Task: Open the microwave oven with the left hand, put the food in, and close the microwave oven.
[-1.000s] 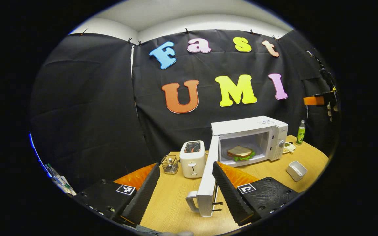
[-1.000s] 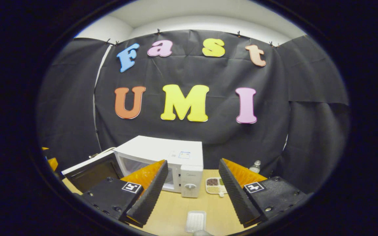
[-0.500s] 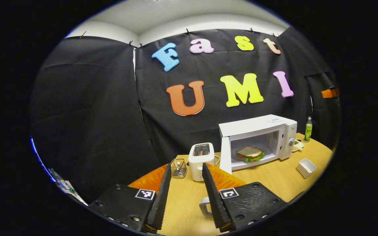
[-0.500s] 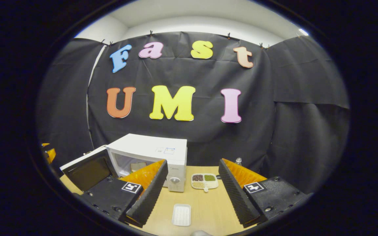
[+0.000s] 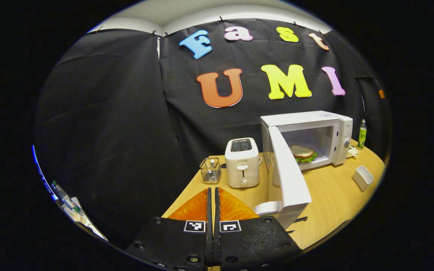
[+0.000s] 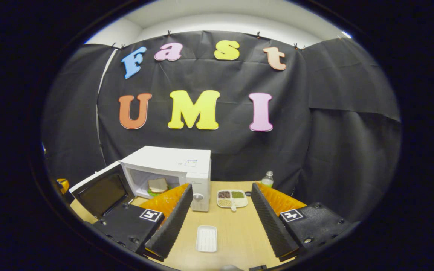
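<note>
Left gripper [image 5: 213, 195]: fingers pressed flat together, nothing between them, held low and level just left of the door [image 5: 290, 180], pointing ahead. Right gripper [image 6: 219, 203]: fingers spread wide, nothing between them, held above the table [image 6: 236, 233], tilted slightly down.

Bystanders on the wooden tabletop [image 6: 236, 233]

A white toaster [image 5: 242, 168] stands beside a wire basket [image 5: 210, 170] near the back edge; a green bottle [image 5: 362, 134], divided snack dish [image 6: 233, 198] and empty white tray [image 6: 207, 238] lie elsewhere.
</note>
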### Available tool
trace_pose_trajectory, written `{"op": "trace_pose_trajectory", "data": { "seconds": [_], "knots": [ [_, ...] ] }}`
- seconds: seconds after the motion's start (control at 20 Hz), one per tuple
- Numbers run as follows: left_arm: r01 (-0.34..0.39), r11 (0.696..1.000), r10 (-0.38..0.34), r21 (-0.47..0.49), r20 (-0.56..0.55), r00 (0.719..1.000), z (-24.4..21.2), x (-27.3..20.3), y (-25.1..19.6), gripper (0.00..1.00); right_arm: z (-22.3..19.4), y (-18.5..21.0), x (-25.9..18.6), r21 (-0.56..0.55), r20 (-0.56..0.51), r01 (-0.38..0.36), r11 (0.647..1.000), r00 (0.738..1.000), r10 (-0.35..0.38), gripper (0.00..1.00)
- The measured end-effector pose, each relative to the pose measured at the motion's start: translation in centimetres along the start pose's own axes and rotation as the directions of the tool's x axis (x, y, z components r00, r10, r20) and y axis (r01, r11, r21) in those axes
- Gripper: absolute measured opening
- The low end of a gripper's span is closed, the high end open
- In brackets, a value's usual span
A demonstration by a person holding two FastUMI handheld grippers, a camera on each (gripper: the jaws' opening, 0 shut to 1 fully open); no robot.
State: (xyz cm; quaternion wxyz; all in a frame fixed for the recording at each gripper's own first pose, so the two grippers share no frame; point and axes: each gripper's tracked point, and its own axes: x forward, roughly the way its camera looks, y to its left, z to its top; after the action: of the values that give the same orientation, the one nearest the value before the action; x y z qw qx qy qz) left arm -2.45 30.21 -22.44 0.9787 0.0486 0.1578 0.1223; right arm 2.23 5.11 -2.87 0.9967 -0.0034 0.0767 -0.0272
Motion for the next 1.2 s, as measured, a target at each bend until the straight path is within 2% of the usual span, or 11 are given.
{"op": "trace_pose_trajectory", "data": {
  "seconds": [0.2,0.55,0.65,0.85,1.2],
  "knots": [
    [0.067,0.997,-0.068,-0.034,-0.030,0.997,-1.5,1.0,-1.1,0.00,0.1,-0.5,-0.6,0.005,-0.004,0.010,1.000,1.000,-0.010,0.92],
    [0.093,0.996,-0.094,-0.015,-0.031,0.995,-1.9,1.2,-3.4,0.00,-0.2,-1.7,0.0,0.017,-0.012,0.022,1.000,1.000,-0.021,0.92],
    [0.126,0.992,-0.127,-0.029,-0.028,0.992,-1.8,0.8,-4.4,0.00,-0.3,-1.7,0.3,0.028,-0.020,0.017,0.999,1.000,-0.016,0.92],
    [0.162,0.985,-0.165,-0.059,-0.042,0.985,-2.3,0.0,-6.9,0.00,-0.3,-1.4,1.1,0.016,-0.026,-0.003,1.000,1.000,0.004,0.92],
    [0.288,0.955,-0.290,-0.067,-0.015,0.957,-1.1,-1.6,-14.2,0.00,0.3,-1.3,1.6,0.035,-0.028,-0.037,0.999,0.999,0.038,0.92]
  ]
}}
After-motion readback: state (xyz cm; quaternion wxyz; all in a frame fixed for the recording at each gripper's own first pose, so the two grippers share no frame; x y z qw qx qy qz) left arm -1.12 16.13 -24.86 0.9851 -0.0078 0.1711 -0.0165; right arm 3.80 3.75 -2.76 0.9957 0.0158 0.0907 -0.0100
